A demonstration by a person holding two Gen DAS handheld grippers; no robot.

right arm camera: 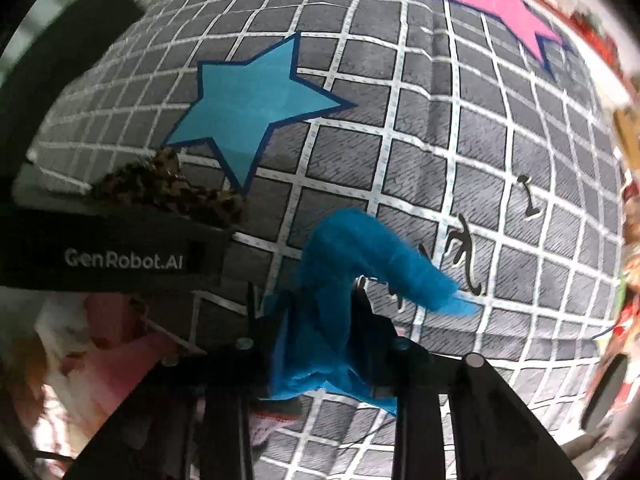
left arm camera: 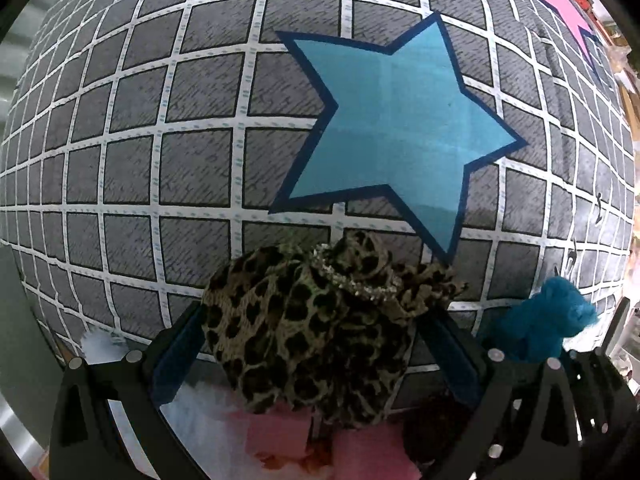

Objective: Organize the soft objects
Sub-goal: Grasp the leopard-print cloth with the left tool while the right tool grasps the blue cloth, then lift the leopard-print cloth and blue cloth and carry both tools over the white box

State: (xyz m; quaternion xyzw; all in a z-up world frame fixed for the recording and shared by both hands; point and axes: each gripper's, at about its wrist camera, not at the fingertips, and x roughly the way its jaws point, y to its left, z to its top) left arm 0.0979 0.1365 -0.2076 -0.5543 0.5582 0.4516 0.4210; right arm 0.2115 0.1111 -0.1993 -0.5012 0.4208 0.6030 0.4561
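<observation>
Between the left gripper fingers a bunched leopard-print cloth hides the pads, held over the grey checked sheet. Right gripper pinches a blurred blue fuzzy toy, its long tail toward four o'clock.

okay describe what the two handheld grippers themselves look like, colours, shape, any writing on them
Both are matte black. The left gripper has angular black linkage arms with silver pivot pins and blue-lined fingers. The right gripper has the same black arms and silver pins. White "GenRobot.AI" lettering runs along the left gripper's body in the right wrist view.
</observation>
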